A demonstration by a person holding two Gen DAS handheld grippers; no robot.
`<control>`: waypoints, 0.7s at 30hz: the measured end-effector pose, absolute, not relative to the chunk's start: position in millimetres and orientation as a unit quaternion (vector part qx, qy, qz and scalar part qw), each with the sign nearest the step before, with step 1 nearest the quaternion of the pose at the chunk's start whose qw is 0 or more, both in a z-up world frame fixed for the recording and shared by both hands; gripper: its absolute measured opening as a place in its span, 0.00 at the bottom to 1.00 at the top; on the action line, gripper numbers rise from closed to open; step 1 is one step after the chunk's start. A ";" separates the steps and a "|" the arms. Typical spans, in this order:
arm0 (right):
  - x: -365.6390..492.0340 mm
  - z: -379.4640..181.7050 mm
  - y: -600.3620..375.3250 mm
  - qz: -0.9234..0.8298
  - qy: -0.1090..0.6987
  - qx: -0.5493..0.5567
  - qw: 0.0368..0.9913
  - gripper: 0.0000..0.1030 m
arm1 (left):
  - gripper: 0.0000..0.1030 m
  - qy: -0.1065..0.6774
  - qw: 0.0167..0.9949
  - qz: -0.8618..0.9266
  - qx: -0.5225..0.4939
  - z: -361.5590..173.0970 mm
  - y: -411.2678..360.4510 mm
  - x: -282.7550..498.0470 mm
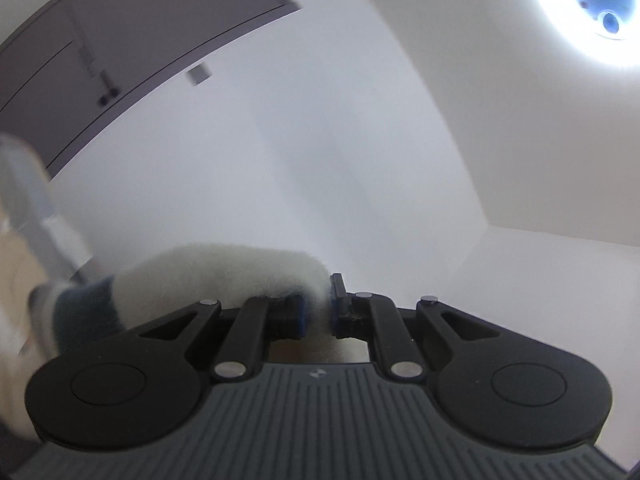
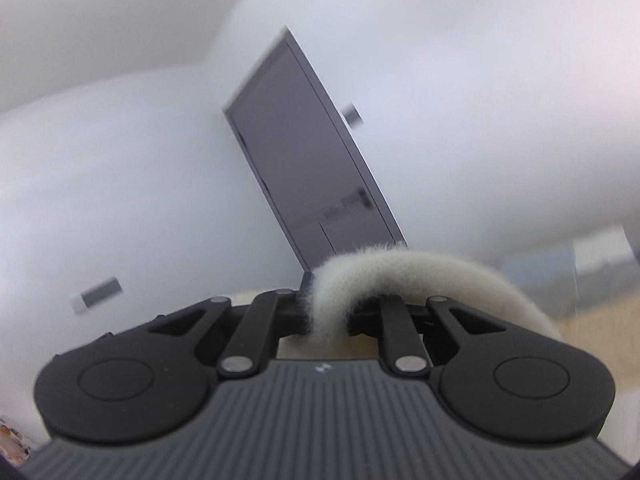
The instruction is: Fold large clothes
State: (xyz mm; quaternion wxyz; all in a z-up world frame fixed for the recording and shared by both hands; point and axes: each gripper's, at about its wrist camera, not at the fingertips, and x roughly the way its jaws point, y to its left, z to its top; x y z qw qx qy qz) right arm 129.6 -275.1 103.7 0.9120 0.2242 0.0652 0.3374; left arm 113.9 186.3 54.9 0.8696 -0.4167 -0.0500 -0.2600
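Left tool (image 1: pixel 318 308) clamps the fluffy cream fleece garment (image 1: pixel 224 272) at lower centre, fabric trailing left; right tool (image 2: pixel 326 314) pinches the same fleece (image 2: pixel 400 272), arching right before the grey door (image 2: pixel 304 172).

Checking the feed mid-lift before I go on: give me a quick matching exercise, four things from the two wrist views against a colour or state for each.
Things:
1. left gripper
2. door
3. ceiling light
4. fleece garment

Colour or state:
A. dark grey, closed
B. glowing white
C. shut on fluffy cloth
D. cream, arching away to the right

Pairs: 1-C, 2-A, 3-B, 4-D. The right gripper is clamped on the same kind of fleece.
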 end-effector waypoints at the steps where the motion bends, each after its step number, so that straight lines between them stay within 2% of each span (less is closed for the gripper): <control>1: 127.2 119.3 -277.1 0.343 0.053 0.225 0.911 0.15 | 0.12 -0.060 0.871 -0.266 -0.410 72.8 185.6 109.9; 7: 115.2 206.5 -283.1 0.351 0.006 0.201 0.914 0.15 | 0.12 -0.096 0.870 -0.287 -0.388 165.7 181.7 90.8; 11: 125.2 249.4 -281.8 0.338 0.005 0.180 0.924 0.15 | 0.12 -0.097 0.881 -0.280 -0.368 203.0 173.9 93.5; 15: 162.9 250.5 -281.5 0.312 0.035 0.176 0.933 0.15 | 0.13 -0.061 0.891 -0.271 -0.359 191.2 167.3 143.0; 21: 254.7 173.4 -268.8 0.247 0.106 0.147 0.952 0.15 | 0.13 0.026 0.918 -0.220 -0.328 113.3 156.4 258.1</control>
